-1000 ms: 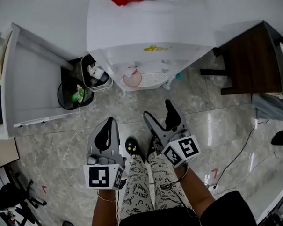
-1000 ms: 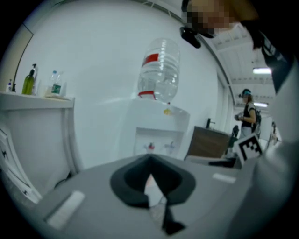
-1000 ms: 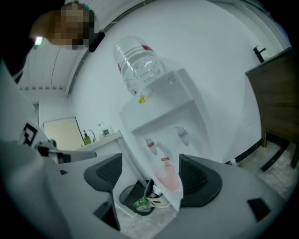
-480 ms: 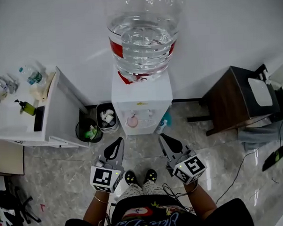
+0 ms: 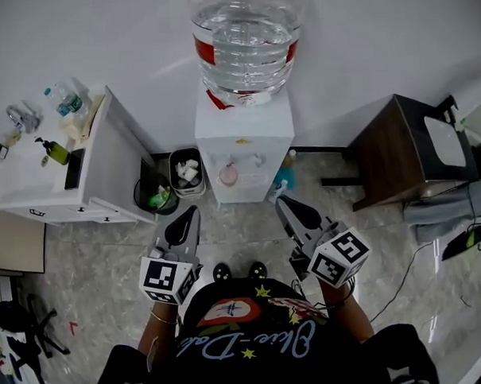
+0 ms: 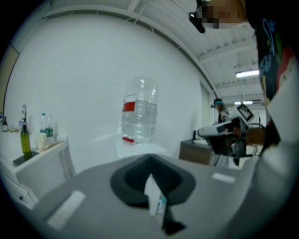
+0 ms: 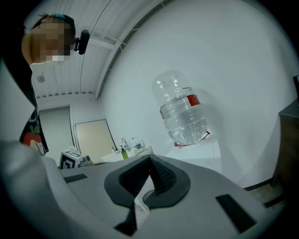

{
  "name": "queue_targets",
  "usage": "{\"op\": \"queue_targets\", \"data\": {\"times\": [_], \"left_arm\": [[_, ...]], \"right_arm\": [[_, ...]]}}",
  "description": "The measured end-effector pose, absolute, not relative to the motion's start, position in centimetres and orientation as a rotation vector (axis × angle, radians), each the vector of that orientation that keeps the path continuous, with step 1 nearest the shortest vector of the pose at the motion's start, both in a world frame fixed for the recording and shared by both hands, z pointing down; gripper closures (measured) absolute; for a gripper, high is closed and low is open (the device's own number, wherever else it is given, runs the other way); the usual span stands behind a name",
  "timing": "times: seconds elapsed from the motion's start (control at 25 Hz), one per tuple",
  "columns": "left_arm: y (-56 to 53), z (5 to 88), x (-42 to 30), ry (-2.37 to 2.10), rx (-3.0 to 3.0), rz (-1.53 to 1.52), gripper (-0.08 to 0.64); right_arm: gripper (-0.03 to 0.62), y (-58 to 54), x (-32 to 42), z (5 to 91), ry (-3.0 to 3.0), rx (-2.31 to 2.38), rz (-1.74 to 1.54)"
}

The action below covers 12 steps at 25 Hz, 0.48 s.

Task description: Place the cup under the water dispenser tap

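Head view: water dispenser (image 5: 244, 147) against the wall, big water bottle (image 5: 246, 44) upended on top; pink cup (image 5: 229, 175) stands upright, mouth up, in the dispenser's recess on the left half of the front; which tap it sits under is too small to tell; by the look of it the cup is already in place.

Left gripper (image 5: 190, 214) and right gripper (image 5: 284, 204) are both held out towards the dispenser, well apart from it and from each other; cup lies ahead of them and lower, in the gap between the two, somewhat nearer the left one; any reach for it would go forward and down.

Left gripper view: jaws pressed together, nothing pinched; bottle and dispenser top straight ahead; cup hidden below the jaws.

Right gripper view: jaws pressed together, nothing between them; bottle ahead and a little right; cup not seen.
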<state>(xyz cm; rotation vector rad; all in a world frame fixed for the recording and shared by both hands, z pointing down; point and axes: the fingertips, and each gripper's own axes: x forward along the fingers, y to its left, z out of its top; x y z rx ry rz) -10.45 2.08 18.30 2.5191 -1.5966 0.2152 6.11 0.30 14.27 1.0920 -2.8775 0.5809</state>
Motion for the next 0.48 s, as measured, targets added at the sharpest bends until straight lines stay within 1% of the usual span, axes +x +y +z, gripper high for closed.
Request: {"op": "queue_targets", "data": {"times": [0.12,0.32,0.48], "left_arm": [[1.6,17.6,-10.3,-1.618,2.544,0.219,0.562],[1.9,16.5,-9.7,-1.604,2.587,0.215,0.561],[2.0,16.3,-9.6,-1.585,2.6,0.209,0.563]], "right_arm": [[0.578,0.1,5.5,14.4,-2.838,1.072,0.461],[0.578,0.0,5.1,15.1,-2.816,1.082,0.464],[0.578,-0.1,5.3,15.5,-2.772,1.113,0.4]]}}
